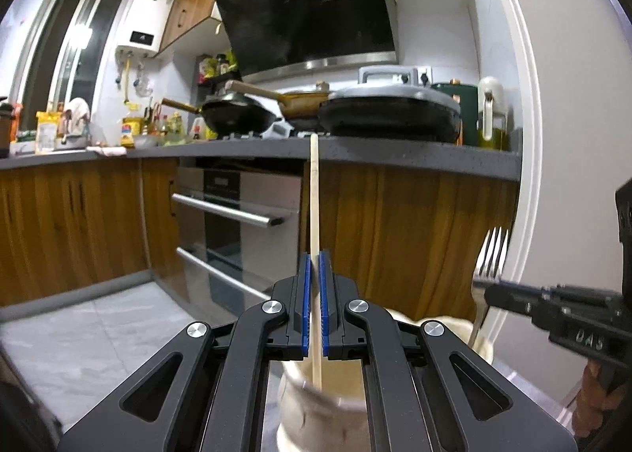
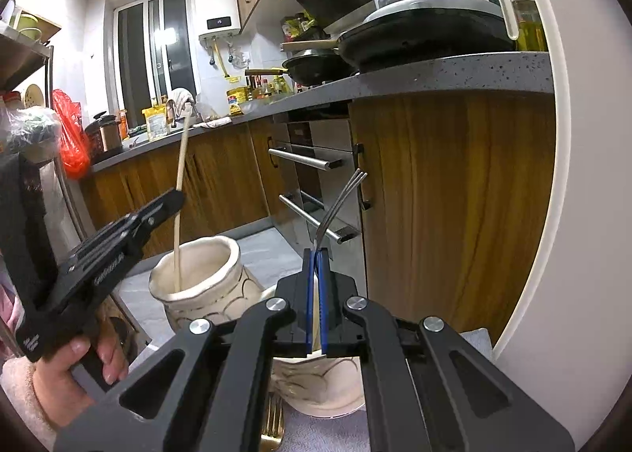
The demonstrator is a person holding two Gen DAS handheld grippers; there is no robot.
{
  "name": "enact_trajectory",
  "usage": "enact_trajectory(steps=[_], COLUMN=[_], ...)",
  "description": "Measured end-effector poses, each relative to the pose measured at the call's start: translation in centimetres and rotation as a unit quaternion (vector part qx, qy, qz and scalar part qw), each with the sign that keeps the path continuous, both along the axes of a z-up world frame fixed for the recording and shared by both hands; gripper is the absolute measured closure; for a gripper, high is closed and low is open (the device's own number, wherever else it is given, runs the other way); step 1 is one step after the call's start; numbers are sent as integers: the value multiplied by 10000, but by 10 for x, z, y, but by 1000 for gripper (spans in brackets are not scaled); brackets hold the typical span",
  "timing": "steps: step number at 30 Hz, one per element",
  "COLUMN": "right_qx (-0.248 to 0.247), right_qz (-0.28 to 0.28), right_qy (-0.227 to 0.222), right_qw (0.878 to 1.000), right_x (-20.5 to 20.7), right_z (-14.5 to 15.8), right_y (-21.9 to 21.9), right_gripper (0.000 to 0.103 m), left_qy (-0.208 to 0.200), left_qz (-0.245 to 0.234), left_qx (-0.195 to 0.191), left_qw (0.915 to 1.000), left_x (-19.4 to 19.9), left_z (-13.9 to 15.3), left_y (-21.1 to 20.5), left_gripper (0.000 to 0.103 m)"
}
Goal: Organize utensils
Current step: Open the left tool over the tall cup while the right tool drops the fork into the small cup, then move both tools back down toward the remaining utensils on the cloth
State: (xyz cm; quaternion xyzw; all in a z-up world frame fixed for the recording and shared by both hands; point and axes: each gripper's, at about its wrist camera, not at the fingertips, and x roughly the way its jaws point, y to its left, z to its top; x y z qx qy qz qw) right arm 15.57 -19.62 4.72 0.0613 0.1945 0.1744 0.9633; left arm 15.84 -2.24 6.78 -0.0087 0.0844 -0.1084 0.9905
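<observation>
Standing upright, the pale wooden chopstick [image 1: 315,195] is pinched between the left gripper's [image 1: 315,266] closed blue fingers [image 1: 304,294] — its lower end inside the cream ceramic jar [image 2: 197,274]. Beside that jar, the right gripper's [image 2: 316,266] fingers clamp the silver metal fork [image 2: 335,207], tines up.

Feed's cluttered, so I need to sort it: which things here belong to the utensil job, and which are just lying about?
Job: chopstick in left gripper; fork in right gripper; two ceramic jars.
Lying about: pans, oil bottle, red bag.

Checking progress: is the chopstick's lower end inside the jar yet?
Inside. The chopstick, gripped by the left claw, dips below the ceramic jar's rim.
</observation>
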Motion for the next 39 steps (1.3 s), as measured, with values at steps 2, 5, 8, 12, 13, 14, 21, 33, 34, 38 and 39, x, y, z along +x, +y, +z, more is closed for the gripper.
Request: enact_trajectory(steps=[2,5,8,12,13,14,21,33,34,38,39], right_qx=[-22,-25,12,46,52,56,115,245,256,220,215], right_qz=[13,4,13,-30,-47,-67,-267,-274,-256,-233,-228], right_qy=[45,31,50,42,42,42,116,268,281,315,295], right_qw=[10000,10000,10000,10000,10000,10000,9995,9990,9989,9990,9991], right_x=[1,1,10,15,15,16,18,19,18,7,0], right_z=[-4,-6,-4,-6,-6,-6,-10,-15,-15,-17,-17], right_y=[1,0,-1,-4,-4,-4,-10,-20,-20,-22,-23], right_gripper=[101,101,101,101,101,101,101,76,71,48,44], left_qy=[88,139,147,223,231,240,478,653,661,613,609], left_qz=[80,139,218,310,341,371,371,467,481,549,563], left_qx=[58,55,-14,-105,-135,-160,-416,-386,-387,-350,-322], left_qw=[9999,9998,9997,9992,9991,9989,9973,9960,9959,9960,9960], left_x=[-1,-3,-8,-16,-20,-23,-37,-47,-48,-57,-60], left_z=[-3,-4,-4,-6,-8,-10,-18,-27,-28,-28,-29], left_y=[1,5,11,19,22,24,39,47,47,50,50], left_gripper=[98,90,78,56,53,51,49,48,43,30,26])
